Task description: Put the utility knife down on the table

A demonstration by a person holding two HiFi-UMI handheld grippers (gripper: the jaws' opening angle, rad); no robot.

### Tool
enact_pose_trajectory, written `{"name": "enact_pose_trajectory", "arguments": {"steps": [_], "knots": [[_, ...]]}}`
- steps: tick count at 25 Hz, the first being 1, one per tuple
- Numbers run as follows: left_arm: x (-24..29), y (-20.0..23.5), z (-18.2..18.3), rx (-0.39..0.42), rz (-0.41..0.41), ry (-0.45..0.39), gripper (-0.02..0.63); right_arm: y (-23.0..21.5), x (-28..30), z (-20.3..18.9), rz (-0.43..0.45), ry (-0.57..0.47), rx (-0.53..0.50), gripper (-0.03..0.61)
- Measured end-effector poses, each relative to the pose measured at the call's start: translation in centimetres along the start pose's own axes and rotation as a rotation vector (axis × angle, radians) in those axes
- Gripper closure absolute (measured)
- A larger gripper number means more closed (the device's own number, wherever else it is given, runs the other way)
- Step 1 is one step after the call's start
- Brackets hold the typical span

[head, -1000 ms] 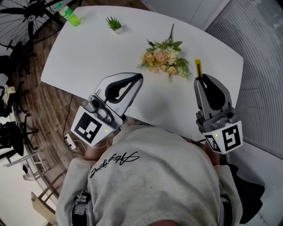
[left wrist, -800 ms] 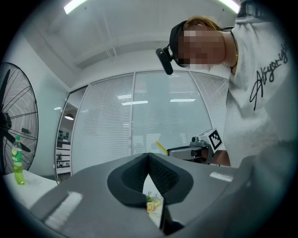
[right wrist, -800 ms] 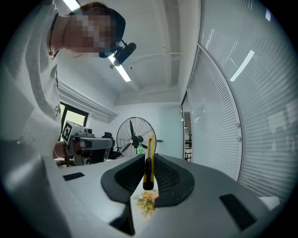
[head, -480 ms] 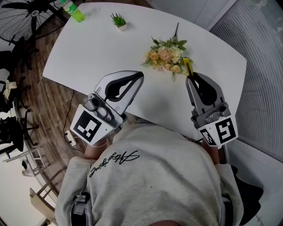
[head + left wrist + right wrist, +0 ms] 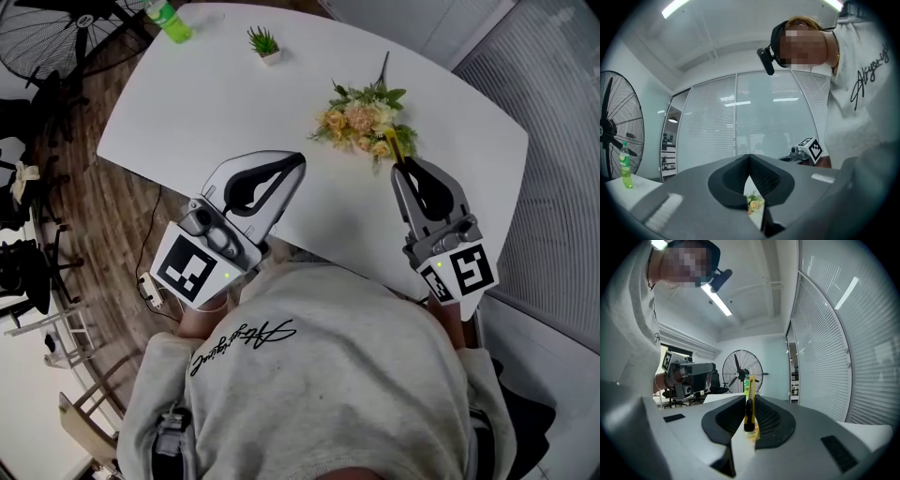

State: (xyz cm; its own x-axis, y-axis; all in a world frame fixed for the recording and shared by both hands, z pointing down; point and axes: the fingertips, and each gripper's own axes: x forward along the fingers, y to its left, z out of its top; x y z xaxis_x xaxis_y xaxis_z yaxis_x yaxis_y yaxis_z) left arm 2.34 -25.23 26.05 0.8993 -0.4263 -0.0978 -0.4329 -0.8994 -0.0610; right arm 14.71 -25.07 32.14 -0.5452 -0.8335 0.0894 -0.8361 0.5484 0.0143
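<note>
The white table [image 5: 216,103] lies ahead of both pairs of jaws, and the flower bouquet [image 5: 361,117] sits just beyond my right ones. My left gripper [image 5: 298,161] has hardly stirred. Its jaws meet at the tips with nothing between them. My right gripper [image 5: 405,169] has come in from the table's edge and sunk lower over the last second. Its jaws are narrow, pinched on the utility knife [image 5: 394,146], which pokes forward past the tips. A second ago the yellow end stood clear beside the flowers; in the head view it now overlaps their near edge. I judge the knife is not yet down, and I cannot tell its height over the table. The flowers crowd the spot ahead, so I'd release on bare table short of them.
</note>
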Motion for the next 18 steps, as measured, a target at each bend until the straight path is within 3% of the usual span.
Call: {"name": "enact_pose_trajectory", "arguments": {"steps": [18], "knots": [[-0.4,0.0,0.1,-0.006,0.012,0.004,0.615,0.5,1.0,-3.3,0.02,0.085,0.007,0.518]]}}
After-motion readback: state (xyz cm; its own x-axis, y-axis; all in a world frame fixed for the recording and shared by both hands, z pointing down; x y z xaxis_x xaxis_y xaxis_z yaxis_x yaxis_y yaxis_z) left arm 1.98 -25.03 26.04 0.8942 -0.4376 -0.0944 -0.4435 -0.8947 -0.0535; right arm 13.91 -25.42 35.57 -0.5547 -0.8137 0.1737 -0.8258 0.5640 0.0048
